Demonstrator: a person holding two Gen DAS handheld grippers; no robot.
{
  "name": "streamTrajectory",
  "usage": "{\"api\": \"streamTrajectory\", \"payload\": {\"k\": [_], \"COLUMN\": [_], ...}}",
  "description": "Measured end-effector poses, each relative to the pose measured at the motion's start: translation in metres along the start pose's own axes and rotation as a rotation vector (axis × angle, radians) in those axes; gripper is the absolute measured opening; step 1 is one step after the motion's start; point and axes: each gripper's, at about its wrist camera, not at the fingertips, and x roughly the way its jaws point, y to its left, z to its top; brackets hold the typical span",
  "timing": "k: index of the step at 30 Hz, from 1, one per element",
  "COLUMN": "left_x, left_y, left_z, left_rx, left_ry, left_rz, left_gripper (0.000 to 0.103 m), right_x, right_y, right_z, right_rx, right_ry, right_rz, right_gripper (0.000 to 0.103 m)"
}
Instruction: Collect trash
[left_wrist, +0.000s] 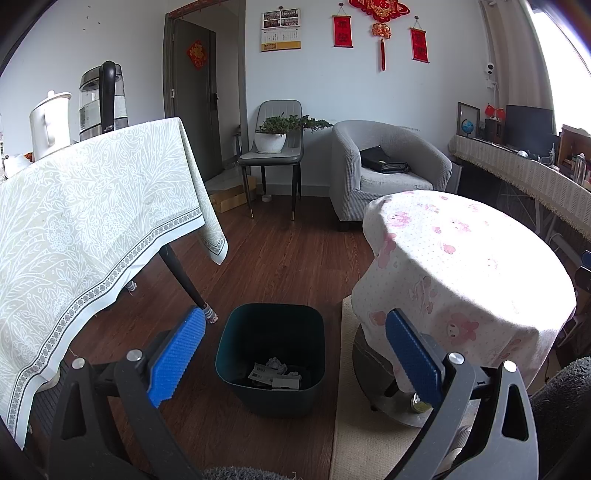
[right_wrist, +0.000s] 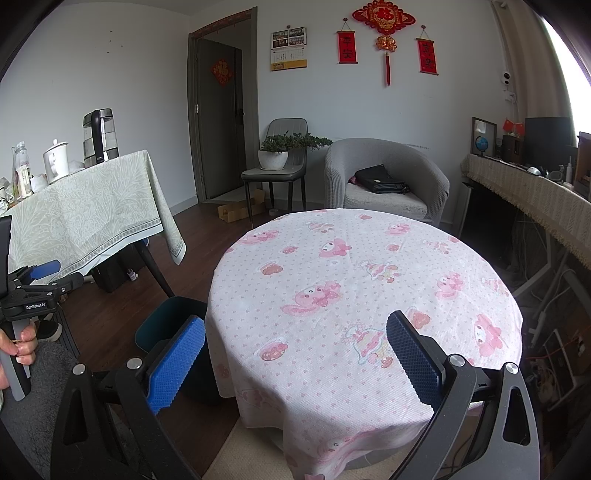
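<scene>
A dark green trash bin (left_wrist: 271, 354) stands on the wood floor between two tables. Crumpled paper and card scraps (left_wrist: 277, 373) lie in its bottom. My left gripper (left_wrist: 293, 343) is open and empty, hovering above and in front of the bin. My right gripper (right_wrist: 295, 349) is open and empty above the near edge of the round table (right_wrist: 369, 295) with the pink cartoon cloth. The bin's rim (right_wrist: 166, 321) shows at the table's left in the right wrist view. The left gripper (right_wrist: 44, 275), held by a hand, also shows there at the far left.
A rectangular table (left_wrist: 85, 221) with a pale green cloth stands on the left, holding a kettle (left_wrist: 103, 99) and a white jug (left_wrist: 50, 122). A grey armchair (left_wrist: 384, 173) and a chair with a plant (left_wrist: 275, 136) stand at the back. A beige rug (left_wrist: 354, 424) lies under the round table.
</scene>
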Motion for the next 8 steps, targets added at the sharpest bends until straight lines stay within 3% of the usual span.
{"api": "streamTrajectory", "payload": {"k": [8], "left_x": [0.0014], "left_y": [-0.0038], "left_z": [-0.002], "left_rx": [0.018], "left_ry": [0.004], "left_rz": [-0.003], "left_gripper": [0.1], "right_x": [-0.0001], "right_y": [-0.0002], "right_z": [0.0005], "right_rx": [-0.001], "right_ry": [0.001], "right_rz": [0.0], "right_gripper": [0.1]}}
